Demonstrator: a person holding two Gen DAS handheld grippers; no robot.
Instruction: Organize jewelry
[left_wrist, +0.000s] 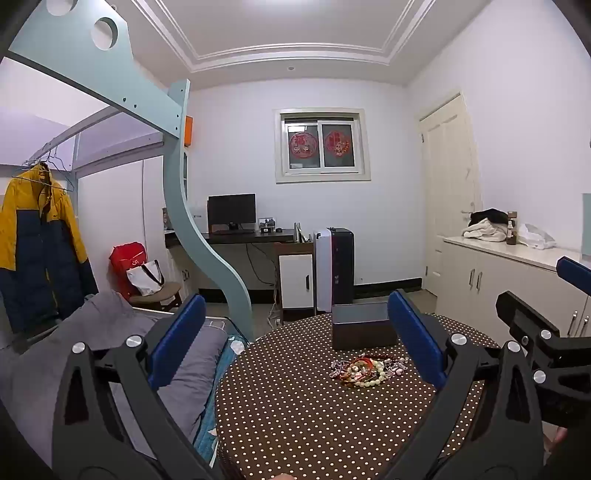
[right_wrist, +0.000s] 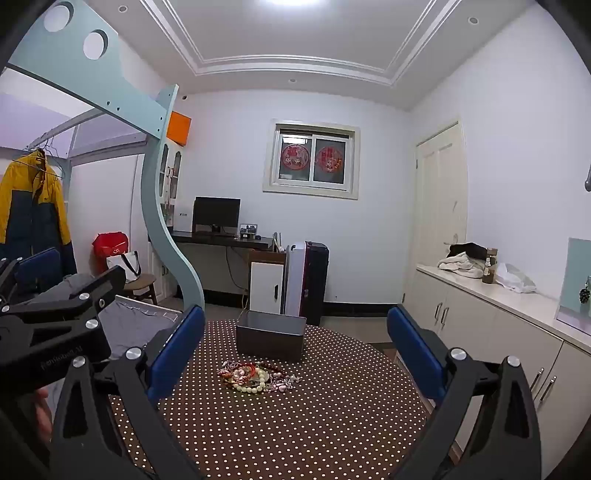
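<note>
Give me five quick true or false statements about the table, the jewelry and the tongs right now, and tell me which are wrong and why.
1. The jewelry pile lies on the polka-dot tablecloth, in front of the dark box. True.
2. The left tongs are clamped on a bead bracelet. False: their jaws stand wide apart with nothing between them.
3. The right tongs are open and hold nothing. True.
4. The jewelry is already inside the box. False: it lies in a heap on the cloth outside it.
5. The box has a closed lid. False: its top is open.
</note>
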